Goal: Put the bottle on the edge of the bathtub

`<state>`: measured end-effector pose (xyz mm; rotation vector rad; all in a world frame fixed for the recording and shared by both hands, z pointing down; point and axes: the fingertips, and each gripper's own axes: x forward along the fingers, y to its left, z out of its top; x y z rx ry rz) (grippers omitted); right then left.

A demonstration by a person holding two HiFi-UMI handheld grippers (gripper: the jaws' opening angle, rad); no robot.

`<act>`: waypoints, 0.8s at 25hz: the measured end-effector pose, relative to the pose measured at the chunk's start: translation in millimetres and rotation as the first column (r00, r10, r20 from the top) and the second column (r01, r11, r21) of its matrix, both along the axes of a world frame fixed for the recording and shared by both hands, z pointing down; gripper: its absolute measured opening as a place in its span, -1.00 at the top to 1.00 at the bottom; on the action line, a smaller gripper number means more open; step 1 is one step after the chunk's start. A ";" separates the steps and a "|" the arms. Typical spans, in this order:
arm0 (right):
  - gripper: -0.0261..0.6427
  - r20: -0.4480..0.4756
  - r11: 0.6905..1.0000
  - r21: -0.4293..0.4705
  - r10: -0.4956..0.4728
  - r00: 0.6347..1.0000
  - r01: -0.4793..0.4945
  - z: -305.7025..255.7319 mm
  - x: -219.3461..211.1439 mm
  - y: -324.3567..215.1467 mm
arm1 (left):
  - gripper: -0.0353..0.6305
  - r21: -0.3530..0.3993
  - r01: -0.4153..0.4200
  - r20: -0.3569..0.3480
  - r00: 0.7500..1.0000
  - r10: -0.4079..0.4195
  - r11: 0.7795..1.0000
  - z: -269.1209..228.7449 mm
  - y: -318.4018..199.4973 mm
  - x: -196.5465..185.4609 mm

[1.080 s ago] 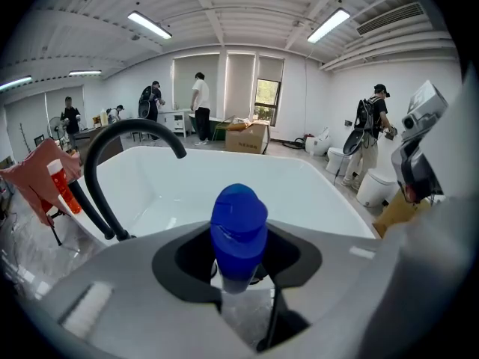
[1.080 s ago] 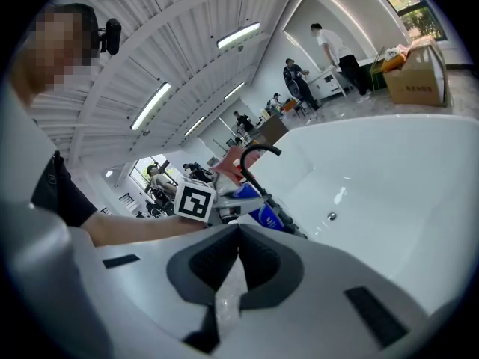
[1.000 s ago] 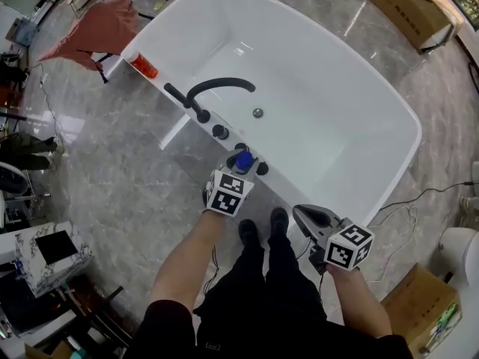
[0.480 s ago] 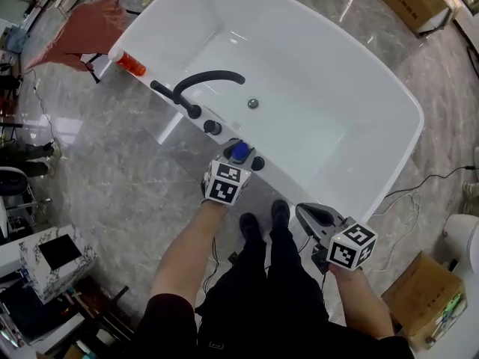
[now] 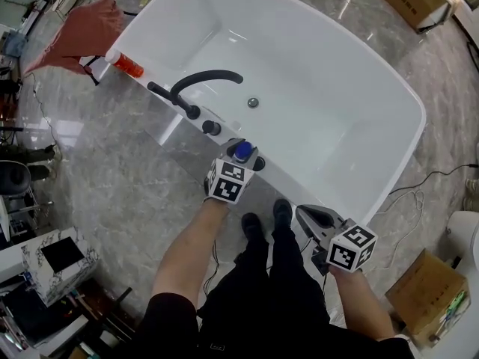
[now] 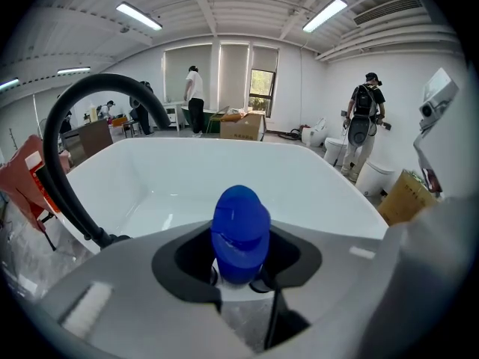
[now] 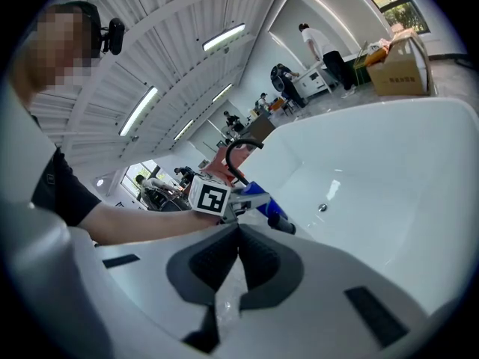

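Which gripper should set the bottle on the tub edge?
Left. The left gripper holds the bottle at the near edge of the bathtub; the right gripper is back from it, jaws shut, empty.

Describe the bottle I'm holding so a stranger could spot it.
Find the white bathtub and its black arched faucet. Along the near rim, past the black knobs, the left gripper holds the bottle. Only it has a bright blue cap.

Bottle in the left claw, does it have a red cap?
No, the bottle has a plainly blue cap in the left gripper view.
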<state>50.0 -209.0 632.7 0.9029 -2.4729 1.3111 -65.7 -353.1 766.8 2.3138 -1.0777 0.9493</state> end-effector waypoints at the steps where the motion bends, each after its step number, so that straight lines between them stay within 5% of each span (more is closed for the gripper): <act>1: 0.89 0.001 1.000 -0.001 0.000 1.000 0.000 1.1 -0.6 0.0 | 0.41 -0.001 0.000 0.002 1.000 0.000 1.000 -0.3 -0.6 0.3; 10: 0.89 0.009 1.000 0.007 -0.008 1.000 0.007 -1.3 -5.5 -3.0 | 0.41 -0.028 -0.056 0.065 0.996 0.058 0.998 3.2 8.2 3.6; 20: 0.89 0.017 0.999 0.004 -0.036 0.999 0.036 -2.4 -15.2 4.0 | 0.40 -0.070 -0.065 0.056 0.996 0.069 0.995 2.9 10.9 4.5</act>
